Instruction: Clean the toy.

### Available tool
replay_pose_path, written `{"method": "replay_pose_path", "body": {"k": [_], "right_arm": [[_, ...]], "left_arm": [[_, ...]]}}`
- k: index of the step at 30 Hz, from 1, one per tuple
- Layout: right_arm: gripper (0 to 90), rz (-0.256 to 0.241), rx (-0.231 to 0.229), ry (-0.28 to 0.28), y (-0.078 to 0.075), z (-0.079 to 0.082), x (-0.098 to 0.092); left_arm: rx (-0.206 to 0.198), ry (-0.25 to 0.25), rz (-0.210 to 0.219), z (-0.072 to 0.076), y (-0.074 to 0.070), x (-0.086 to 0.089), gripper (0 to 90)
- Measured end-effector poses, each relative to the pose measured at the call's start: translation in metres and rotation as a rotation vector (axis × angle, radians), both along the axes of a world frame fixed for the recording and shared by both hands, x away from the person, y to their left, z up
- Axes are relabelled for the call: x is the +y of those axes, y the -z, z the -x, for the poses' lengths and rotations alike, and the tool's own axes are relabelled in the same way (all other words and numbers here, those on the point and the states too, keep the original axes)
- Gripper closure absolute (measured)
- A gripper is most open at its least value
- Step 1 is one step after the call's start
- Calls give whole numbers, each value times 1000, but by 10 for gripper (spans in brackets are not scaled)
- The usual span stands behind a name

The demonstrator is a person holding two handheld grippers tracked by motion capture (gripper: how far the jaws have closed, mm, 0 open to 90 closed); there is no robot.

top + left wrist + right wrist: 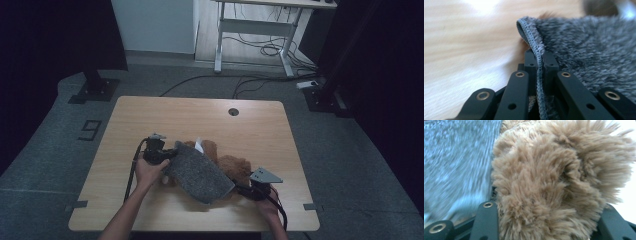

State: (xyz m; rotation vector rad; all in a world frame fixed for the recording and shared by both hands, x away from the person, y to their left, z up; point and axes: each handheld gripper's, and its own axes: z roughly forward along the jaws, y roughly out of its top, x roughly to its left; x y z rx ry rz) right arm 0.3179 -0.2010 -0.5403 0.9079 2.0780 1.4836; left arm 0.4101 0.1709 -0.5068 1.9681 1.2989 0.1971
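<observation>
High view, plush toy point(235, 167) inside grey pouch point(200, 172)

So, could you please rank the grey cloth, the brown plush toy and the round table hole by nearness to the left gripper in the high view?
1. Grey cloth: its edge sits between the left gripper's jaws.
2. Brown plush toy: just beyond, under the cloth, towards the right.
3. Table hole: far side of the table, right of centre.

A single mark can be read: a dark figure shaped like a 9 point(90, 130), set on the grey floor point(45, 145) just left of the table point(200, 112). Nothing else carries legible writing.
</observation>
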Motion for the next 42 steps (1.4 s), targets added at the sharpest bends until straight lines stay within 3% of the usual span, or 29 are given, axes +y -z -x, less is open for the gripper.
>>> {"method": "replay_pose_path", "body": {"k": [3,6,10,14,16,19,23,25,28,31,34,37,38,40,42], "right_arm": [[473,0,2,-1,0,0,0],[473,-4,3,-1,0,0,0],[473,-8,2,-2,1,0,-1],[471,-9,4,-1,1,-1,-1],[471,-9,4,0,1,-1,-1],[470,-8,3,1,1,-1,-1],[470,-7,1,1,1,-1,-1],[470,-9,2,1,1,-1,-1],[470,-10,2,0,1,-1,-1],[468,-10,5,1,1,-1,-2],[466,-14,17,4,3,-1,-3],[467,0,7,10,2,0,-2],[466,-1,7,13,2,0,-1],[467,3,0,15,1,-1,0],[467,13,-10,21,1,0,2]], "left_arm": [[13,-1,-25,0,10,2,841],[12,-11,-20,0,10,4,841],[-54,-8,-2,3,-14,2,841],[-129,37,80,9,-48,-11,841],[-152,83,113,13,-60,-27,842],[-177,170,118,20,-72,-62,842],[-200,275,95,26,-77,-116,842],[-210,311,71,27,-76,-141,842],[-192,362,40,26,-69,-175,841],[-184,363,-26,26,-54,-193,840],[-142,331,26,20,-50,-184,839],[-140,277,-22,15,-48,-162,839],[-124,269,-6,12,-46,-151,841],[-83,250,76,8,-45,-130,845],[-96,232,86,9,-48,-117,845]]}}
